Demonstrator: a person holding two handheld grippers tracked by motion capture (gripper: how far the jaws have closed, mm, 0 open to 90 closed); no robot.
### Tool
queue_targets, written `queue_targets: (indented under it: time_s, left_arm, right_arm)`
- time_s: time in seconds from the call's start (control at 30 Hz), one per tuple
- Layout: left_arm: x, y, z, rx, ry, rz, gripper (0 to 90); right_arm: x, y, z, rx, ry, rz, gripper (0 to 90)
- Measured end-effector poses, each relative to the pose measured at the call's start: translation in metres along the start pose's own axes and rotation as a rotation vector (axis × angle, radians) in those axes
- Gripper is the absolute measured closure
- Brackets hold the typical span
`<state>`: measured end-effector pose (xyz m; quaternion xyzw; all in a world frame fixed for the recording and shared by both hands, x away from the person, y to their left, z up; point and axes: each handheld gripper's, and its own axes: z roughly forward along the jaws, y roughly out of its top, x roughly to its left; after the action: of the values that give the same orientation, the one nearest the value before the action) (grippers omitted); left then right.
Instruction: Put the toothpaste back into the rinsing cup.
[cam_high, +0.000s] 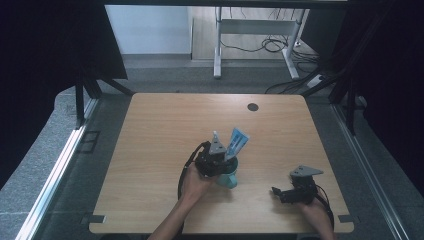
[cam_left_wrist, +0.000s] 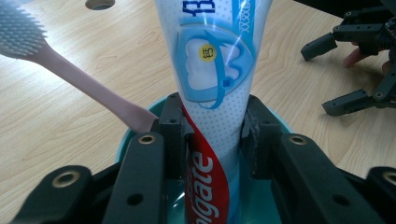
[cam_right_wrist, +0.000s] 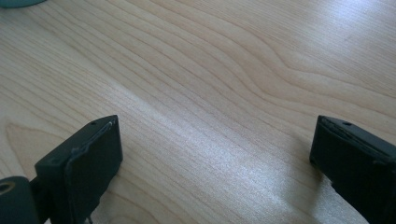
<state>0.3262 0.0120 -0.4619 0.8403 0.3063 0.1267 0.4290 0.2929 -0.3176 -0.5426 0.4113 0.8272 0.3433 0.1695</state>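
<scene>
A white, blue and red toothpaste tube (cam_left_wrist: 212, 70) stands upright in a teal cup (cam_left_wrist: 125, 140), its flat end up. My left gripper (cam_left_wrist: 212, 135) reaches down over the cup's mouth, and both pads touch the tube's sides. A pink toothbrush (cam_left_wrist: 84, 79) with grey bristles leans out of the same cup to the left. From the high view, the tube (cam_high: 237, 141) sticks up from the cup (cam_high: 231, 180) beside the left gripper (cam_high: 220, 161). My right gripper (cam_right_wrist: 215, 158) hovers low over bare wood with its jaws wide apart and nothing between them; it sits near the table's front right (cam_high: 279, 193).
The wooden table (cam_high: 160, 150) has a round cable hole (cam_high: 253, 107) at the back. The right gripper (cam_left_wrist: 355, 60) lies to the right of the cup. Dark curtains flank the table, and a desk frame with cables stands beyond it.
</scene>
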Motion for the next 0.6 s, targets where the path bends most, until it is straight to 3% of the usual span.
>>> queue_targets:
  time_s: [0.6]
  left_arm:
    - [0.001,-0.001,-0.016,-0.021,-0.005,0.000,36.6]
  right_arm:
    - [0.000,0.000,0.000,0.000,0.000,0.000,1.7]
